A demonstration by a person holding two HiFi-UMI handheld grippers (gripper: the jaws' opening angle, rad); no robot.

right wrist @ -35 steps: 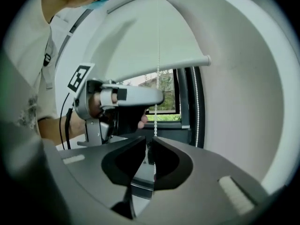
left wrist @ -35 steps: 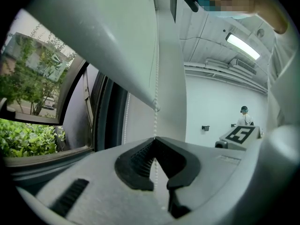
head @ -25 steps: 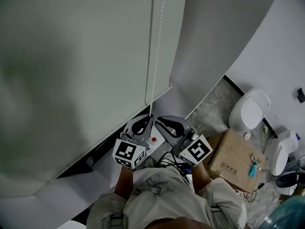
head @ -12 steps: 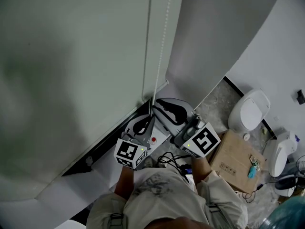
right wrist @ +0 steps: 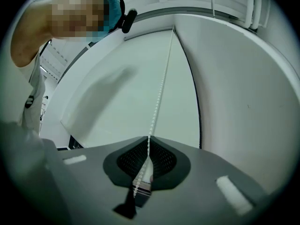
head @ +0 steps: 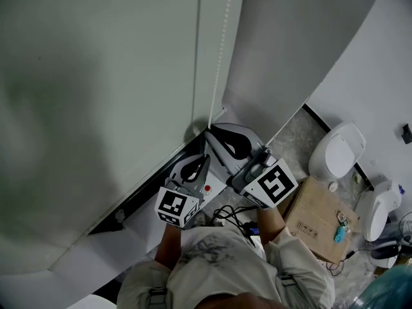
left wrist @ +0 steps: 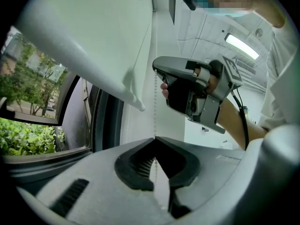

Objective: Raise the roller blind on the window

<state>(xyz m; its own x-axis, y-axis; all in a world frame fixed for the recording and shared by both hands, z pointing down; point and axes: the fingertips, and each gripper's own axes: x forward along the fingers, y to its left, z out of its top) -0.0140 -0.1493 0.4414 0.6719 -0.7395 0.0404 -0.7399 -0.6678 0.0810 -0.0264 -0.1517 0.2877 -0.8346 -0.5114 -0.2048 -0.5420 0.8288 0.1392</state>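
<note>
The pale roller blind (head: 96, 76) hangs over the window, its bottom bar (left wrist: 133, 100) slanting across the left gripper view. A white bead chain (head: 221, 56) drops along the blind's right edge. My left gripper (head: 205, 154) is shut on the chain low down, and the beads pass through its closed tips (left wrist: 154, 138). My right gripper (head: 209, 129) sits just above it, also shut on the same chain (right wrist: 160, 90), which runs from its tips (right wrist: 149, 138) up to the top of the blind (right wrist: 131, 93). In the left gripper view the right gripper (left wrist: 154, 65) is above, beside the chain (left wrist: 155, 107).
Below the bar the dark window frame (left wrist: 101, 121) and glass with greenery outside (left wrist: 23, 102) show. On the floor at right stand a white toilet (head: 336, 148), a cardboard box (head: 315, 214) and a white appliance (head: 373, 211). Cables (head: 235, 217) lie near my legs.
My right gripper has risen along the bead chain, from beside the left gripper to above it. The left gripper has stayed where it was.
</note>
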